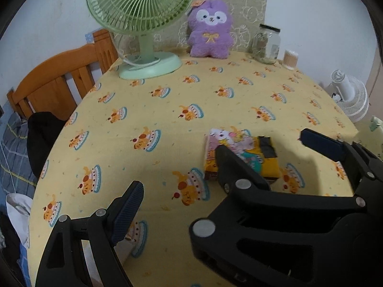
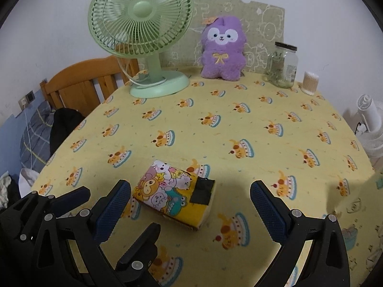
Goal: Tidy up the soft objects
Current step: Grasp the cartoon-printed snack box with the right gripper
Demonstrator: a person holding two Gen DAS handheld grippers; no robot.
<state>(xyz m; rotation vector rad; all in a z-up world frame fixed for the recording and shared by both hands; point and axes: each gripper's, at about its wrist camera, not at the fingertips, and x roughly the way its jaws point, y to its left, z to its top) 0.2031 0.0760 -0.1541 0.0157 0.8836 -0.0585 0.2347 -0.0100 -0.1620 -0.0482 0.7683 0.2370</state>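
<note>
A soft yellow tissue pack printed with cartoon animals [image 2: 176, 195] lies on the yellow tablecloth [image 2: 239, 124], near the front. A purple plush toy [image 2: 223, 50] sits upright at the table's back edge against a beige cushion. My right gripper [image 2: 189, 205] is open, its fingers on either side of the pack, just short of it. In the left wrist view the right gripper [image 1: 261, 148] stands over the pack [image 1: 241, 153] and hides part of it. My left gripper [image 1: 129, 212] shows one blue-padded finger, open and empty, left of the pack. The plush [image 1: 210, 30] shows there too.
A green desk fan [image 2: 143, 31] stands at the back left. A glass jar [image 2: 283, 64] and a cup of cotton swabs [image 2: 310, 82] stand at the back right. A wooden chair [image 2: 88, 88] is left of the table. A white fan [image 2: 371, 124] stands off the right edge.
</note>
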